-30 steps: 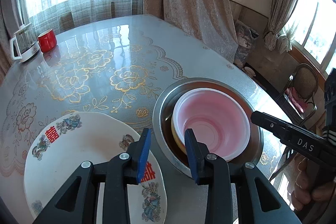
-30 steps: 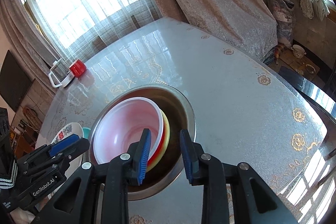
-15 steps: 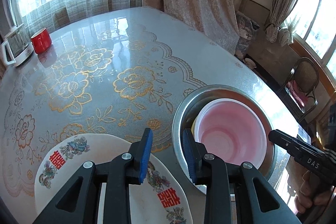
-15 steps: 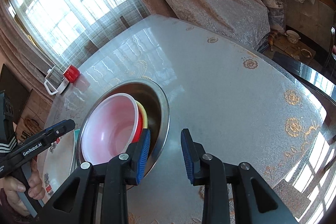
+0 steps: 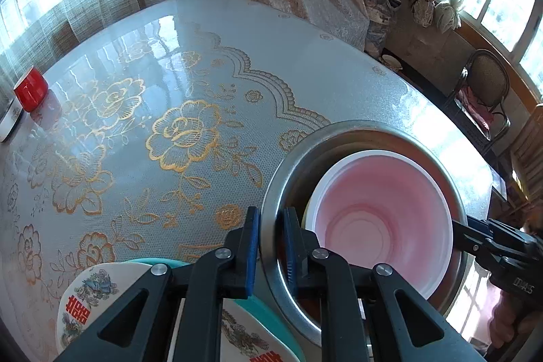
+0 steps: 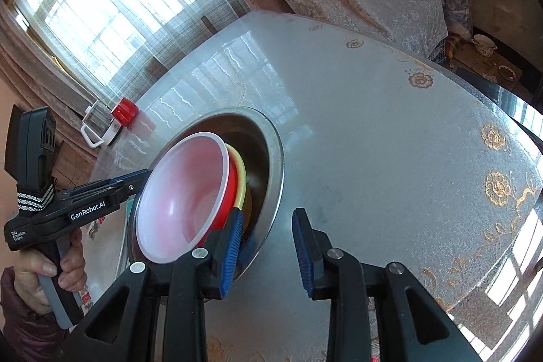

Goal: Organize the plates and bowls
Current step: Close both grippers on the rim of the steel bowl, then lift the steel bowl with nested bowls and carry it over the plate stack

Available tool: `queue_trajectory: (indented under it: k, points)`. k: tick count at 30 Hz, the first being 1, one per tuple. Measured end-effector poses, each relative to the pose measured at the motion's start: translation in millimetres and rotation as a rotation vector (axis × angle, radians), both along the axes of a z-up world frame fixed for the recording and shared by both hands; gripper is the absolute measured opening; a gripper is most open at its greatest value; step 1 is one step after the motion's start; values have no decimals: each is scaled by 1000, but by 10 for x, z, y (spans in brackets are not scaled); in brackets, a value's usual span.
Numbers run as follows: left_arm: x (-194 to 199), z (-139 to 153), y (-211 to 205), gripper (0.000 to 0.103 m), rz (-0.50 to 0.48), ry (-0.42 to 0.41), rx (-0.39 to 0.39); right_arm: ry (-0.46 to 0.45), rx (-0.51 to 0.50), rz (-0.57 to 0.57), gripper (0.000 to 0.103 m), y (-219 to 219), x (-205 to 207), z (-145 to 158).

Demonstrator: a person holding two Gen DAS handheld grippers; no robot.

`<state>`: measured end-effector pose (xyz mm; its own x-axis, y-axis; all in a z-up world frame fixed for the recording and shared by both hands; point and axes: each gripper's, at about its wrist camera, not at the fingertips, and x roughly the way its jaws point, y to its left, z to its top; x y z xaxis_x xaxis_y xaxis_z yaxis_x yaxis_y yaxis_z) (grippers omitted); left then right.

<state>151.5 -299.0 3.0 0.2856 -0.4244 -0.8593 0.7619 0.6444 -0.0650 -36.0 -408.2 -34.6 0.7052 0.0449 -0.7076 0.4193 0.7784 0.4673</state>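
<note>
The left gripper (image 5: pixel 269 246) has its jaws clamped on the steel basin's (image 5: pixel 271 209) near rim; the right gripper (image 6: pixel 266 250) straddles the opposite rim, jaws narrow, unclosed.

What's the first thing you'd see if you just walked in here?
A big metal bowl near the table's edge, with a pink bowl stacked inside it. The left tongs pinch the metal bowl's rim, while the right tongs straddle its opposite rim. A red cup sits far across the table.

Nested bowls (image 5: pixel 380 226) sit in the basin (image 5: pixel 271 226), apparently right of stacked plates (image 5: pixel 101 287).
</note>
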Motion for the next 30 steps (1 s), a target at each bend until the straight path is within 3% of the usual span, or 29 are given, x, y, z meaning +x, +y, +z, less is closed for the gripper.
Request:
queue_trajectory:
  k: [9, 12, 14, 19, 22, 26, 30]
  points:
    - [133, -11, -30, 22, 12, 52, -12, -7, 12, 15, 30, -15, -25, 0]
    - [158, -5, -5, 23, 10, 60, -11, 2, -27, 24, 30, 24, -7, 24]
    - [190, 1, 28, 23, 21, 86, -21, 13, -47, 36, 30, 49, 12, 43]
    - [248, 0, 54, 21, 36, 136, -46, 12, 23, 50, 31, -11, 13, 0]
    - [302, -13, 69, 17, 50, 211, -85, 12, 14, 52, 31, 12, 16, -2]
    - [323, -19, 92, 15, 42, 235, -94, 11, 5, 53, 31, 33, 26, -5]
    - [417, -8, 151, 23, 64, 293, -121, 10, -6, 58, 31, 35, 21, 0]
